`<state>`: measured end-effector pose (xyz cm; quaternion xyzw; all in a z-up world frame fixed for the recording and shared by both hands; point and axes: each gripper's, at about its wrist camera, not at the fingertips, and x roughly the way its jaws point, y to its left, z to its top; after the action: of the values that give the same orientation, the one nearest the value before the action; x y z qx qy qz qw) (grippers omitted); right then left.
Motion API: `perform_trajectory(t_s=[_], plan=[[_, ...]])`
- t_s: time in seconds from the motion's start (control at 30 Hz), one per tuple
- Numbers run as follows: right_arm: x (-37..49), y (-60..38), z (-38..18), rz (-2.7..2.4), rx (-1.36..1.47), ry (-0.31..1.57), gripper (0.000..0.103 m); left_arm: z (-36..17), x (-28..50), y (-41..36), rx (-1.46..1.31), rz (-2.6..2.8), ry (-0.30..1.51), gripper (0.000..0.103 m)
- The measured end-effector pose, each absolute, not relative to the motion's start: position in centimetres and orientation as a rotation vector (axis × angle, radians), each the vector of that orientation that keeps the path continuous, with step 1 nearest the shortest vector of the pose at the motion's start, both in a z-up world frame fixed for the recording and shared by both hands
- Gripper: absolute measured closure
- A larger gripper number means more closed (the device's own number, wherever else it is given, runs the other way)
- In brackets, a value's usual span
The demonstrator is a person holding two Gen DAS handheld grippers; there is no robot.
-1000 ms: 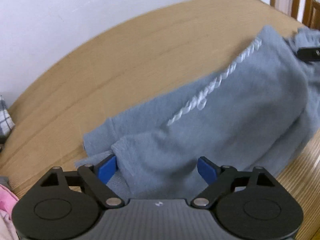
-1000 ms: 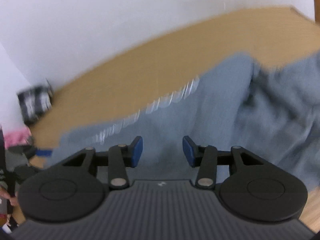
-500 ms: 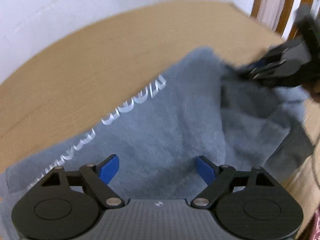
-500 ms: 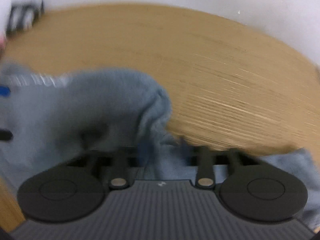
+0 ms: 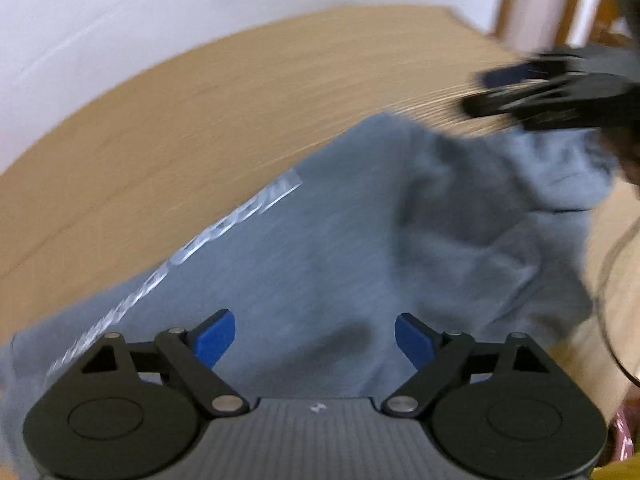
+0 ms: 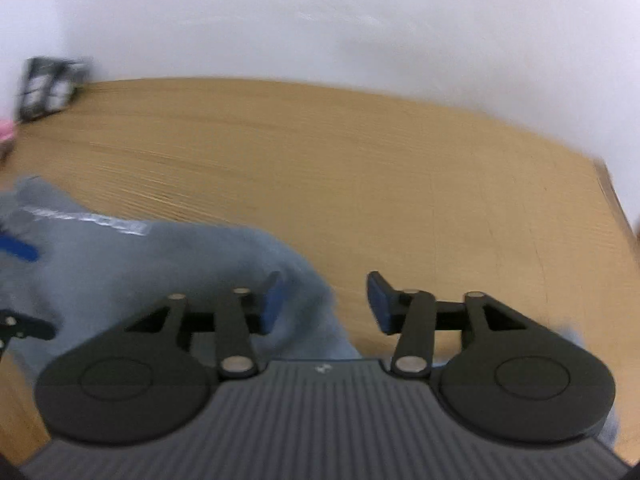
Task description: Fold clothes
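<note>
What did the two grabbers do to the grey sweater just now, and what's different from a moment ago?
The right gripper pinched a bunch of the grey sweater half a second ago, and its jaws have just been opening, so the cloth is let go; a fold lies by its left finger. The left gripper slid along the sweater from its end toward the middle. It stayed wide open, holding nothing, and the sweater stayed on the wooden table.

The sweatshirt (image 5: 340, 264) lies on the worktop (image 6: 360, 168) toward its near left side, the wall (image 6: 320, 12) behind, a folded checked cloth (image 6: 50, 82) at the far left corner.
</note>
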<state>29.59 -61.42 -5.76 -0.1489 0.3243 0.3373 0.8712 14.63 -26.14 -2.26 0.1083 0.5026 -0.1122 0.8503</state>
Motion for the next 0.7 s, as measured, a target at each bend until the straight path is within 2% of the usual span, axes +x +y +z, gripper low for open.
perform_trajectory(t_s=[0.17,0.23,0.27,0.3,0.33,0.37,0.4,0.47,0.6,0.7], plan=[[31.1,-57.3,-7.1,0.865,-0.553,0.629,0.044,-4.8,15.7,-31.2,0.359,-0.263,1.05,0.017],[32.0,-56.3,-7.8,0.873,-0.602,0.67,0.044,-5.8,16.3,-31.6,0.383,-0.237,1.066,0.034],[32.8,-56.3,-8.4,0.876,-0.595,0.695,0.044,-6.2,16.6,-31.7,0.394,-0.225,1.074,0.036],[33.4,-56.2,-9.0,0.88,-0.583,0.719,0.044,-6.0,16.5,-31.6,0.39,-0.221,1.069,0.044],[34.0,-56.3,-9.4,0.884,-0.557,0.741,0.044,-5.8,16.5,-31.4,0.388,-0.215,1.064,0.061],[34.6,-56.6,-9.9,0.887,-0.523,0.764,0.045,-5.5,16.4,-31.1,0.398,-0.197,1.056,0.071],[35.0,-56.8,-10.4,0.892,-0.491,0.787,0.059,-5.1,16.2,-30.7,0.394,-0.186,1.051,0.077],[34.8,-57.1,-10.7,0.899,-0.454,0.793,0.094,-3.7,15.8,-29.5,0.35,-0.196,1.05,0.081],[32.2,-59.7,-7.9,0.898,-0.362,0.661,0.095,-1.1,14.0,-27.8,0.285,-0.228,1.047,0.084],[30.4,-61.6,-6.4,0.875,-0.37,0.619,0.095,-1.4,12.7,-27.7,0.285,-0.259,1.081,0.084]])
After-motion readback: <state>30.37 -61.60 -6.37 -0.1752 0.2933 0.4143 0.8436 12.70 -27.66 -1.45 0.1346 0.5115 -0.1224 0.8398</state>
